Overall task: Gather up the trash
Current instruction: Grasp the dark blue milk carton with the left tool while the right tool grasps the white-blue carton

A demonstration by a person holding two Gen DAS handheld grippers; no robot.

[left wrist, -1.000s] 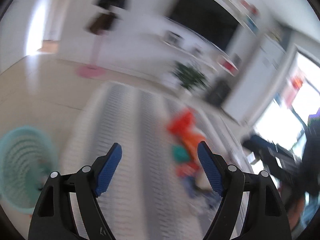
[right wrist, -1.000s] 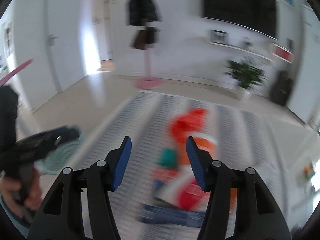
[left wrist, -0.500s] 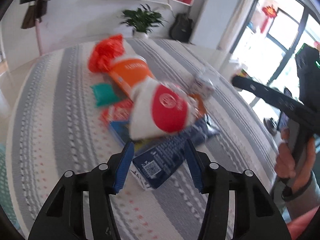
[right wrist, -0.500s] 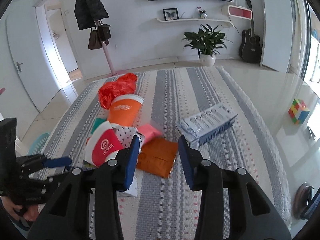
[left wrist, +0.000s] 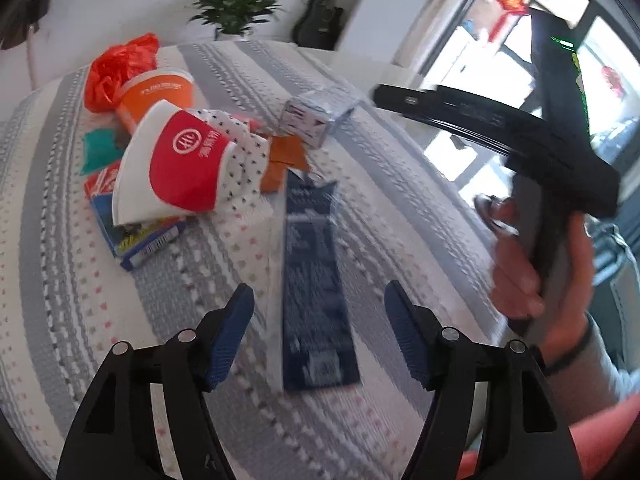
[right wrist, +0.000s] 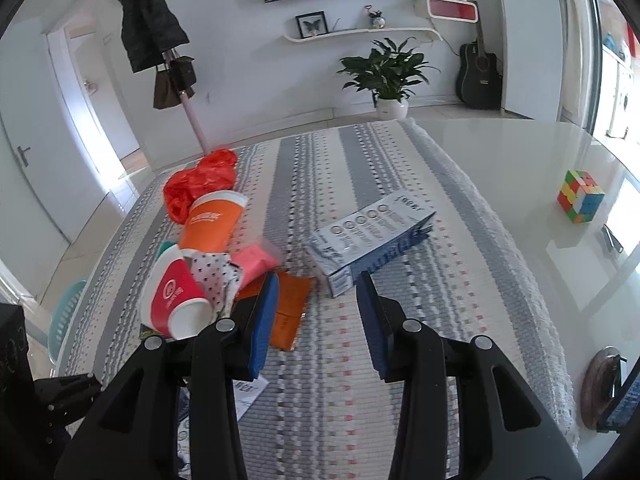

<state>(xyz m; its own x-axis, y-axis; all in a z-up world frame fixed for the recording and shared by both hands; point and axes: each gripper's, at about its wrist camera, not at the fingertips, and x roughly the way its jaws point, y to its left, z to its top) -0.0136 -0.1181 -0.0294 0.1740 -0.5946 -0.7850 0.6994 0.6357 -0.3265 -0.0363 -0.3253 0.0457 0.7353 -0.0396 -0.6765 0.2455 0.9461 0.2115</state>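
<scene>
Trash lies on a grey striped cloth (right wrist: 440, 320). My left gripper (left wrist: 320, 312) is open, its fingers on either side of a long dark blue packet (left wrist: 312, 280) lying flat. Beyond it lie a red and white paper cup (left wrist: 172, 168), an orange cup (left wrist: 160, 96), a red plastic bag (left wrist: 116, 68), an orange wrapper (left wrist: 284, 160) and a blue and white box (left wrist: 316, 114). My right gripper (right wrist: 316, 312) is open and empty, above the cloth between the orange wrapper (right wrist: 288, 308) and the blue and white box (right wrist: 372, 236).
A teal basket (right wrist: 64, 320) stands on the floor left of the table. A colour cube (right wrist: 580, 196) sits on the bare glossy tabletop at right. A round dark object (right wrist: 600, 384) lies near the right edge. A potted plant (right wrist: 384, 72) and a coat stand (right wrist: 160, 40) are behind.
My left gripper has moved forward and down, opened wider and now straddles the dark blue packet. My right gripper has come closer to the cloth and spread a little.
</scene>
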